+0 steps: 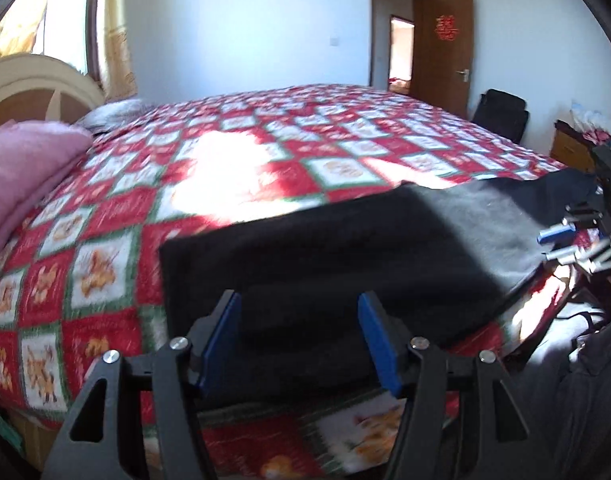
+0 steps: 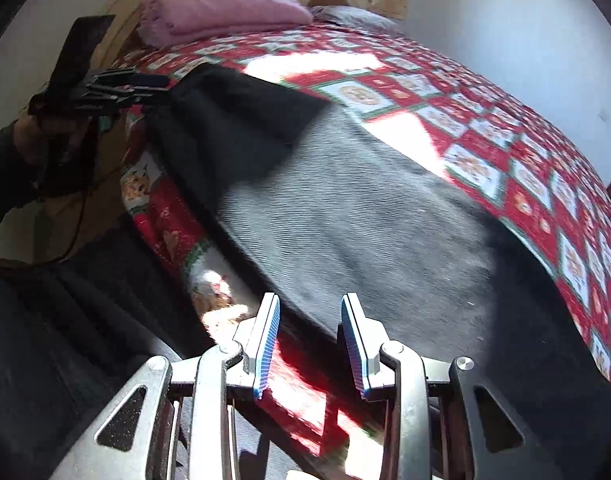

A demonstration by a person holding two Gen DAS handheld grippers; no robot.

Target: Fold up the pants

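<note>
While the dark pants (image 2: 345, 216) lie flat along the near edge of the red checked bedspread (image 1: 105, 248), both tools hover with nothing gripped. The left gripper (image 1: 299, 344), jaws wide, straddles the cloth end at 6 o'clock; the right gripper (image 2: 310, 344), jaws moderately apart, sits over the near hem at 6 o'clock, probably so each can take an end for folding.

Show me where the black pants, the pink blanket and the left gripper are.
black pants (image 2: 345, 216): right wrist view, sunlit middle.
pink blanket (image 2: 225, 8): right wrist view, top fold.
left gripper (image 1: 299, 340): left wrist view, between fingertips.
</note>
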